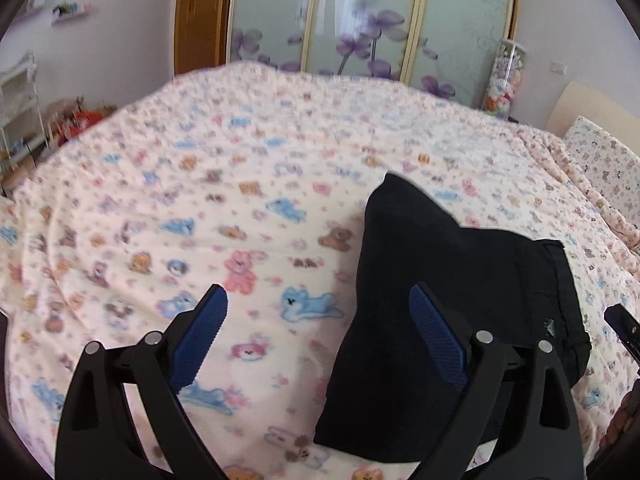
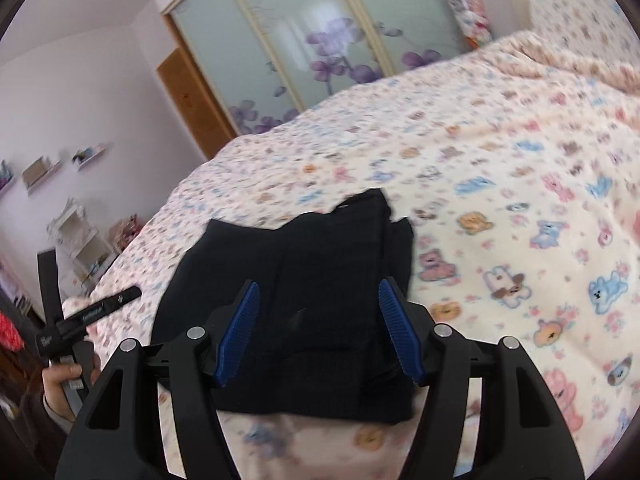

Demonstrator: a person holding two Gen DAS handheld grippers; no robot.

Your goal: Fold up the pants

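Note:
The black pants lie folded into a compact pile on the bed's teddy-bear blanket. My left gripper is open and empty, above the blanket at the pile's left edge; its right finger overlaps the fabric. In the right wrist view the same pants lie straight ahead. My right gripper is open and empty, hovering over the near part of the pile. The left gripper, held by a hand, shows at the far left of the right wrist view.
The blanket covers the whole bed. A pillow lies at the right end. A wardrobe with frosted floral doors stands behind the bed. White shelves stand at the left wall.

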